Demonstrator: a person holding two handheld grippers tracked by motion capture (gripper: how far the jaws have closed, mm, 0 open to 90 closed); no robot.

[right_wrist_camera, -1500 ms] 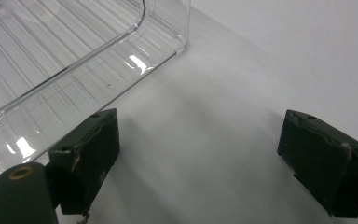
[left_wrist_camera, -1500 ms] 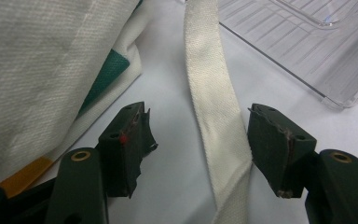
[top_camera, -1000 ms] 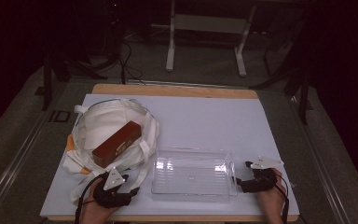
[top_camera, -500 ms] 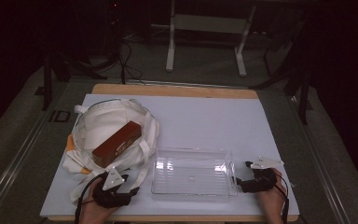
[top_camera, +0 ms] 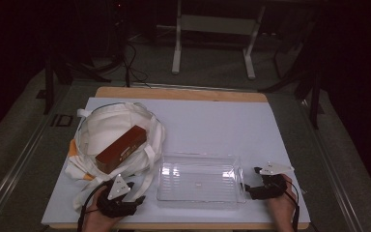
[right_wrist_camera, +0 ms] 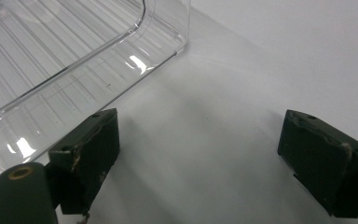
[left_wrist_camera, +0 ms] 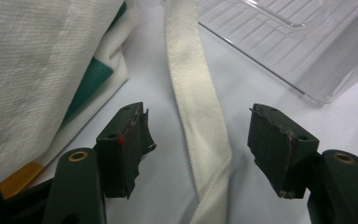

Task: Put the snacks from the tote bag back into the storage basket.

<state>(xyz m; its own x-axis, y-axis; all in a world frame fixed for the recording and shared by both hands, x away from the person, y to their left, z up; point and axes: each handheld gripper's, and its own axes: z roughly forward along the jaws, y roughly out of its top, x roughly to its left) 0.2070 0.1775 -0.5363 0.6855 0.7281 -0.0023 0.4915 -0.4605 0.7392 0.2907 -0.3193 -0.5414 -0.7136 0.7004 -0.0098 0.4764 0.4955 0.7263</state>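
Resting my open left gripper (left_wrist_camera: 198,135) astride a woven cream strap (left_wrist_camera: 196,112), right gripper (right_wrist_camera: 198,158) open, I see a ribbed clear plastic tray (top_camera: 198,181); the white canvas bag (top_camera: 111,130) holds a seemingly wooden brown block (top_camera: 121,149).

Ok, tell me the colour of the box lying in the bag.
Reddish-brown box, clearest in the high view.

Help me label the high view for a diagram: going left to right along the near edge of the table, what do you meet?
Left gripper, jaws open → clear plastic tray → right gripper, jaws open.
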